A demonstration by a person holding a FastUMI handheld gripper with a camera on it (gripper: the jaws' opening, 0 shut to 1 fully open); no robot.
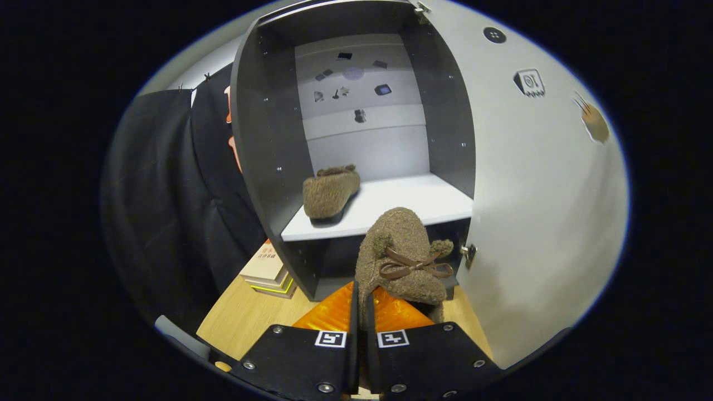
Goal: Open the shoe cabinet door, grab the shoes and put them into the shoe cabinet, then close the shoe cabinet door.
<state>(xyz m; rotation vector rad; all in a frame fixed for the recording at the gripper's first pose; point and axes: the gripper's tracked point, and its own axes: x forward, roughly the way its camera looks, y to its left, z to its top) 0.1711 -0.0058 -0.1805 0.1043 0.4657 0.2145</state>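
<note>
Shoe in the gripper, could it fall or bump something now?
Maybe. The gripper pinches the shoe by a thin edge, so it could slip out. It hangs below the shelf, so its toe may hit the shelf's front. The other shoe sits left; the door is near on the right.

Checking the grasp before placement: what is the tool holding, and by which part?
The tool is shut on the brown fuzzy slipper, pinching its rear edge, bow end forward.

Two fuzzy brown shoes, one on the shelf and one pinched between the gripper fingers, one open cabinet, one door, a few books at lower left
</note>
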